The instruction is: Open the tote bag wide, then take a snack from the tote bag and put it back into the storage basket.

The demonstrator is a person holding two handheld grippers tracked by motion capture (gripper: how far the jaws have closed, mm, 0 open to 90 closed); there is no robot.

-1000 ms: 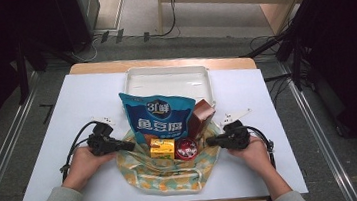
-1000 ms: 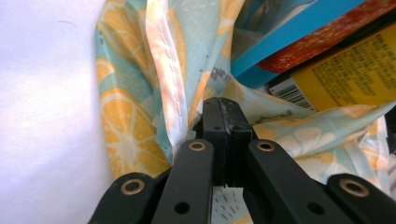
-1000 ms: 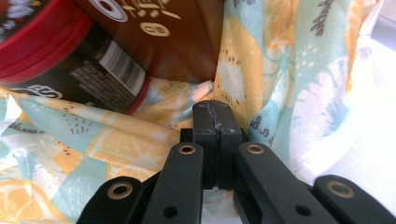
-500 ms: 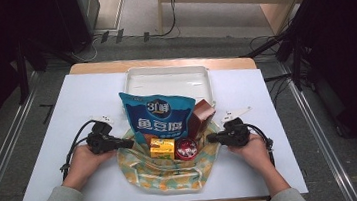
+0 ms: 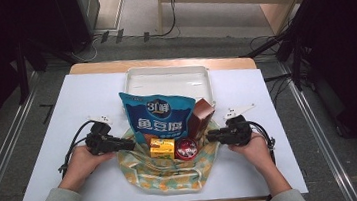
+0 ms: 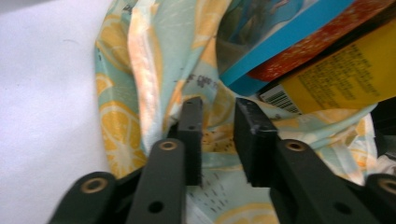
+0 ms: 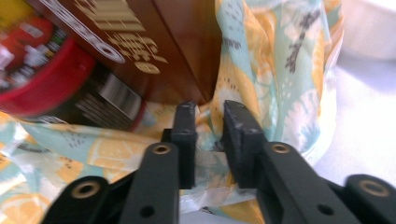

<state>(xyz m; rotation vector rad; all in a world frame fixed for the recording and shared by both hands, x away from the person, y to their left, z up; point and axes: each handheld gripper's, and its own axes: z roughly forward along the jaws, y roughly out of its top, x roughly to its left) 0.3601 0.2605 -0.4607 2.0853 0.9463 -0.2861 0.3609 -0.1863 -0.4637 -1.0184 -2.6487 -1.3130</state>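
A lemon-print cloth bag (image 5: 164,175) lies open on the table, holding a blue snack packet (image 5: 161,120), a brown box (image 5: 199,118), a yellow box (image 5: 162,147) and a red can (image 5: 186,149). My left gripper (image 5: 132,144) is at the bag's left rim. Its jaws have just been opening and stand apart, with a fold of the cloth (image 6: 140,70) in the gap of the left gripper (image 6: 217,105). My right gripper (image 5: 209,137) is at the right rim. Its jaws have just been opening too, and cloth (image 7: 275,70) runs between them at the right gripper (image 7: 208,108), below the brown box (image 7: 154,46).
A white tray (image 5: 165,67) stands empty behind the bag at the table's far edge. A white sheet (image 5: 66,107) covers the tabletop. Two small white pieces lie on it, one by each hand (image 5: 100,119) (image 5: 240,109). Cables trail from both grippers.
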